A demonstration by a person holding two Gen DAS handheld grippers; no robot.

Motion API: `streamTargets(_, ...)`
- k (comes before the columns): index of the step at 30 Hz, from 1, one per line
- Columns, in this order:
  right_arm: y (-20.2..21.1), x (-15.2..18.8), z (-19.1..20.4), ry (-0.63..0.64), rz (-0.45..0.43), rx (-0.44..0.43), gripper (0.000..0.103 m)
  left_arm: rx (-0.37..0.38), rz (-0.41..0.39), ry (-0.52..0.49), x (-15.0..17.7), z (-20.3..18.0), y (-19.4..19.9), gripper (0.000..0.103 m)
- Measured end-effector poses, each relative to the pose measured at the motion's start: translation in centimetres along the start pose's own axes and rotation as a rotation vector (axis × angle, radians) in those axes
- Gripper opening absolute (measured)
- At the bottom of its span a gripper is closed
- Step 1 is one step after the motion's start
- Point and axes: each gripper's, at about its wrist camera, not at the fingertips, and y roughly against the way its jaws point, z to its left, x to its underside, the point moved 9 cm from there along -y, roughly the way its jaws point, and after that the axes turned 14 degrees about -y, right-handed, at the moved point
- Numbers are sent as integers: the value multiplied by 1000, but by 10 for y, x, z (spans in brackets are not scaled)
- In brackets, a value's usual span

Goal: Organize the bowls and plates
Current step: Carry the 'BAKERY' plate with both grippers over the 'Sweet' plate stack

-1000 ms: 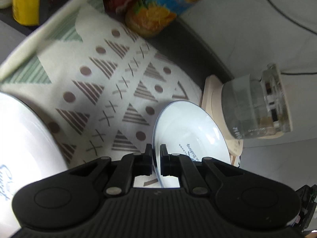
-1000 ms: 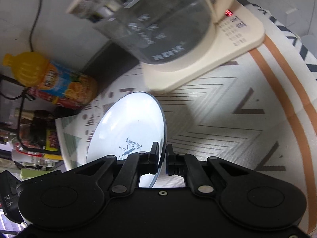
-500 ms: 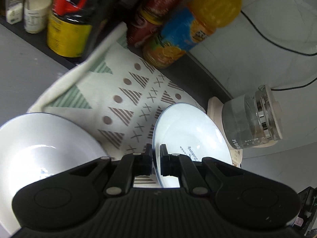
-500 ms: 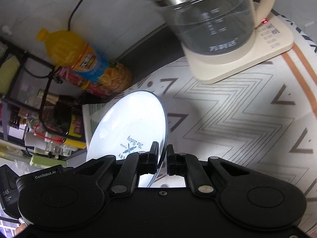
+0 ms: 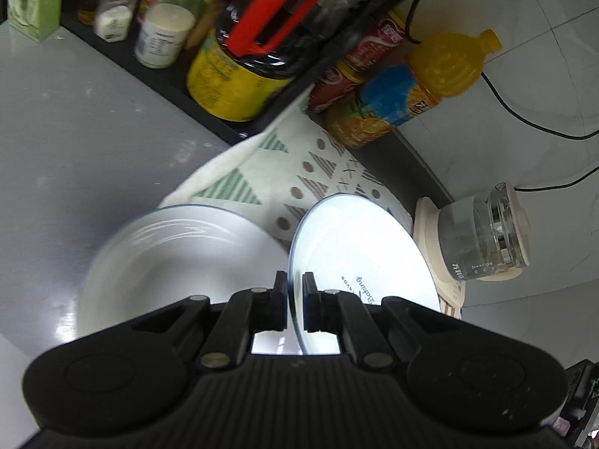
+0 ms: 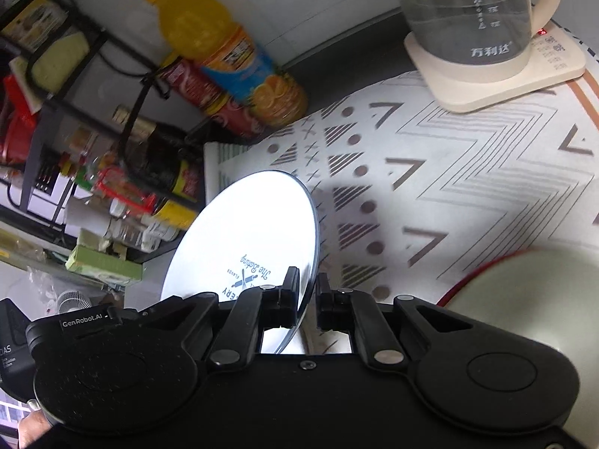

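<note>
A white plate with a thin blue rim and blue print hangs tilted above the counter, held at two edges. My left gripper is shut on its near rim. The same plate appears in the right wrist view, where my right gripper is shut on its opposite rim. A larger white plate lies below and to the left of the held one. A bowl with a red rim sits at the lower right of the right wrist view.
A patterned mat covers the counter. A glass kettle stands on its cream base at the back. An orange juice bottle, cans and a black rack of jars line the wall. Grey counter lies left.
Both grippers have lifted and pulled back with the plate between them. The large white plate has slid fully into the left view, and the red-rimmed bowl has come into the right view.
</note>
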Motion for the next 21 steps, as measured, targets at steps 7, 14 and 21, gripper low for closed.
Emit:
streamTargets(7,0,33,11,7,1,7,9,1,9,8,10,24,20,5)
streamTargets(14,0,63,15,19,-20,28,9,11,29,5,26,46,29,5)
streamTargets(21,-6,86,12,24,-32,77,9,5,65,10,44,65,21,5)
